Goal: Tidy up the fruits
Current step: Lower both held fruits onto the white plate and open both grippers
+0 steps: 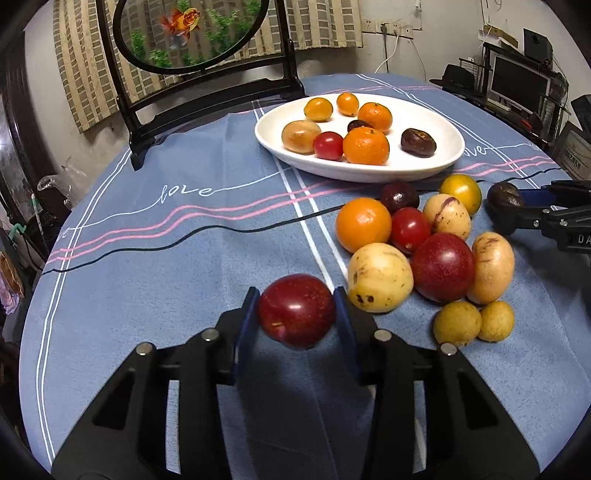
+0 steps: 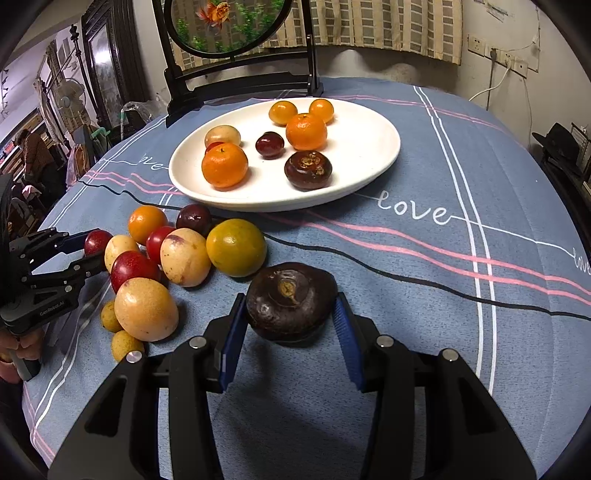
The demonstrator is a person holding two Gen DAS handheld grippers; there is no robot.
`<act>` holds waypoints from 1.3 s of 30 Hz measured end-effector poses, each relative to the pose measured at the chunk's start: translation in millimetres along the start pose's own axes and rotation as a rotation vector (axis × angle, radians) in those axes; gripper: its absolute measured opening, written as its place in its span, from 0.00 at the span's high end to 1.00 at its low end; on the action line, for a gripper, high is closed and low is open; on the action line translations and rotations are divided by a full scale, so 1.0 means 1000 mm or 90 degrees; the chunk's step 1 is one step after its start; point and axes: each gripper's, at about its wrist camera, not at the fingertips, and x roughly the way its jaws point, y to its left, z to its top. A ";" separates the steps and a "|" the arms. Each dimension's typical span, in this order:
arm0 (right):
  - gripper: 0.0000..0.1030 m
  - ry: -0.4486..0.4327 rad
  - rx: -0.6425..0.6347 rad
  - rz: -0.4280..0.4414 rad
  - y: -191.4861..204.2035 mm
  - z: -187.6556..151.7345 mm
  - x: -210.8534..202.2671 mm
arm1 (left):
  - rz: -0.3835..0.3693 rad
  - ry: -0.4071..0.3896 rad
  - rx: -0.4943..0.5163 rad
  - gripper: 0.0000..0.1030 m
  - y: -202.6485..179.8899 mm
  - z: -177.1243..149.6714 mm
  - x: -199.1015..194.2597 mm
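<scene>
My left gripper (image 1: 297,308) is shut on a red plum (image 1: 296,309) and holds it just above the blue cloth, left of a fruit pile (image 1: 424,251). My right gripper (image 2: 290,304) is shut on a dark brown water chestnut (image 2: 291,300), right of the same pile (image 2: 177,254). A white oval plate (image 1: 439,158) at the back holds several fruits: oranges, a red tomato, a brown chestnut. The plate also shows in the right wrist view (image 2: 369,162). The right gripper appears in the left wrist view (image 1: 517,210), and the left gripper in the right wrist view (image 2: 90,247).
A round table has a blue cloth (image 1: 184,240) with pink and white stripes. A black wooden stand with a goldfish screen (image 1: 192,33) stands behind the plate. Shelves, a monitor (image 1: 517,85) and clutter surround the table.
</scene>
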 end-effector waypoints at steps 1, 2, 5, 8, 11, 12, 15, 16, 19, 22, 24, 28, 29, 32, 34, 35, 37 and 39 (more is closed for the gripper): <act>0.55 0.000 0.000 0.000 0.000 0.000 0.000 | 0.000 0.000 0.000 0.60 0.000 0.000 -0.001; 0.55 0.000 -0.001 0.000 0.000 0.000 0.000 | 0.001 -0.001 0.000 0.60 0.000 -0.001 -0.001; 0.55 -0.003 -0.002 0.001 -0.001 0.001 -0.001 | 0.005 -0.002 0.001 0.60 -0.001 -0.001 -0.001; 0.55 -0.010 0.001 0.002 -0.001 0.001 -0.004 | 0.015 -0.009 -0.003 0.60 -0.001 -0.001 -0.005; 0.55 -0.021 0.004 0.008 0.000 0.001 -0.008 | 0.021 -0.025 -0.008 0.60 0.000 -0.001 -0.012; 0.55 -0.028 0.003 0.011 0.001 0.001 -0.010 | 0.018 -0.032 -0.012 0.60 0.000 -0.001 -0.015; 0.54 -0.054 -0.014 0.015 0.005 0.002 -0.017 | 0.009 -0.058 -0.032 0.60 0.001 0.000 -0.026; 0.54 -0.066 -0.019 0.016 0.006 0.002 -0.019 | 0.003 -0.066 -0.039 0.60 0.001 0.003 -0.028; 0.54 -0.111 -0.018 0.027 0.006 0.009 -0.024 | -0.008 -0.081 -0.044 0.60 0.002 0.020 -0.029; 0.54 -0.136 0.014 0.040 0.002 0.028 -0.020 | -0.019 -0.091 -0.038 0.60 0.001 0.050 -0.023; 0.54 -0.148 0.038 0.046 0.000 0.042 -0.013 | -0.031 -0.095 -0.044 0.60 0.002 0.076 -0.016; 0.54 -0.147 0.063 0.043 -0.004 0.067 0.008 | -0.061 -0.078 -0.047 0.60 0.000 0.127 0.009; 0.54 -0.143 0.068 0.048 -0.005 0.071 0.013 | -0.060 -0.074 -0.046 0.60 -0.001 0.134 0.016; 0.54 -0.129 0.074 0.061 -0.007 0.078 0.026 | -0.058 -0.049 -0.048 0.60 -0.005 0.156 0.045; 0.54 -0.127 0.061 0.063 -0.005 0.079 0.029 | -0.054 -0.037 -0.037 0.60 -0.011 0.167 0.063; 0.54 -0.127 0.052 0.060 -0.004 0.080 0.030 | -0.048 -0.032 -0.030 0.60 -0.014 0.171 0.072; 0.54 -0.129 0.039 0.053 -0.002 0.080 0.033 | -0.044 -0.021 -0.027 0.60 -0.017 0.176 0.086; 0.54 -0.126 0.037 0.058 -0.002 0.080 0.035 | -0.042 -0.006 -0.037 0.59 -0.017 0.180 0.100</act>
